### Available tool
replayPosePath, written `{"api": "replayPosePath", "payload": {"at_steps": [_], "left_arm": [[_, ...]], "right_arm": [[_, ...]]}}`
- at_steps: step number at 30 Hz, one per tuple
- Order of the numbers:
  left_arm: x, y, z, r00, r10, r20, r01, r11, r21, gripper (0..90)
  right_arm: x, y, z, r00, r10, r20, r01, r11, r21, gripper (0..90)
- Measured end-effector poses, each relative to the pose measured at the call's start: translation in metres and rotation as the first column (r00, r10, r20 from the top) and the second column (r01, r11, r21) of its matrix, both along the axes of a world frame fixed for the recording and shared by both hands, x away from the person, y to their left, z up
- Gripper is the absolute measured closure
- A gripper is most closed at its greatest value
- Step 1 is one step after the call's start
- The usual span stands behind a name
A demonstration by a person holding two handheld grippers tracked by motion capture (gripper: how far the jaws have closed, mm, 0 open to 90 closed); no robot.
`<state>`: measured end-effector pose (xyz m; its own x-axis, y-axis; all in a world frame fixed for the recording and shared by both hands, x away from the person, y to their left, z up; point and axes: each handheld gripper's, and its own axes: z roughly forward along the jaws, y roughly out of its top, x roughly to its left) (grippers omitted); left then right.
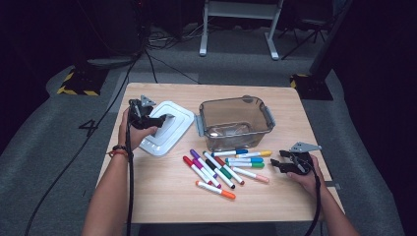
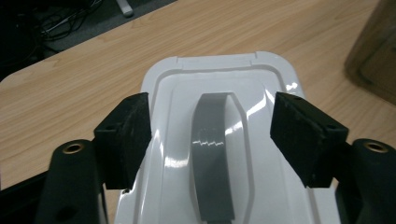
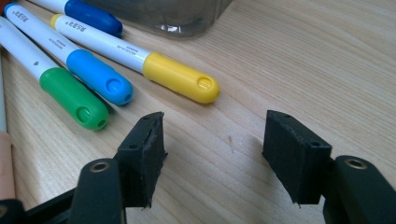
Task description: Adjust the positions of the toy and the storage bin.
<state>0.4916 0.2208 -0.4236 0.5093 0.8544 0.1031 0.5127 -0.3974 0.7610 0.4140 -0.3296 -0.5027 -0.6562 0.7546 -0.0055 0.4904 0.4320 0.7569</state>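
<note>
- Count: one white lid (image 1: 166, 128), one clear grey tub (image 1: 235, 122), about ten markers (image 1: 223, 167) loose on the tabletop (image 1: 275, 196).
- Lid lies flat at centre-left of the high view, just left of the tub, not touching it that I can tell. Long axis runs lower left to upper right in that view.
- Lid's grey handle strip (image 2: 213, 149) runs along the long axis, pointing away up the left gripper view.
- Left gripper (image 1: 160, 119) sits over the lid; jaws stand apart either side of the handle strip, pads clear of it, nothing gripped.
- Right gripper (image 1: 276, 164) at lower right of the high view, jaws well open over bare wood, holding nothing.
- Nearest to it: yellow-capped marker (image 3: 180, 78), light-blue-capped (image 3: 98, 77) and green-capped (image 3: 72, 99), side by side, caps toward the jaws, just clear of the left pad.
- Tub stands behind the markers, open top.
</note>
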Motion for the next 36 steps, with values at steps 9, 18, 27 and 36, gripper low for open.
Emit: {"api": "replayPosePath", "payload": {"at_steps": [9,18,27,36], "left_arm": [[-0.043,0.007,0.003,0.9955,-0.094,-0.002,0.094,0.9955,-0.006,17.6],[-0.091,0.007,-0.014,0.9828,-0.18,-0.041,0.181,0.9835,0.011,17.5],[-0.14,-0.009,-0.057,0.957,-0.261,-0.127,0.271,0.9606,0.063,17.7],[-0.161,-0.009,-0.073,0.9318,-0.318,-0.176,0.328,0.9441,0.033,17.7]], "right_arm": [[0.0,0.0,0.0,1.0,0.001,0.0,-0.001,1.0,0.0,38.9],[-0.001,-0.002,0.004,0.9993,0.015,-0.034,-0.016,1.0,-0.022,36.0],[-0.025,0.0,0.017,0.9904,0.13,-0.046,-0.129,0.991,0.027,41.1],[-0.051,0.04,0.027,0.9473,0.319,-0.031,-0.319,0.948,0.002,41.6]]}}
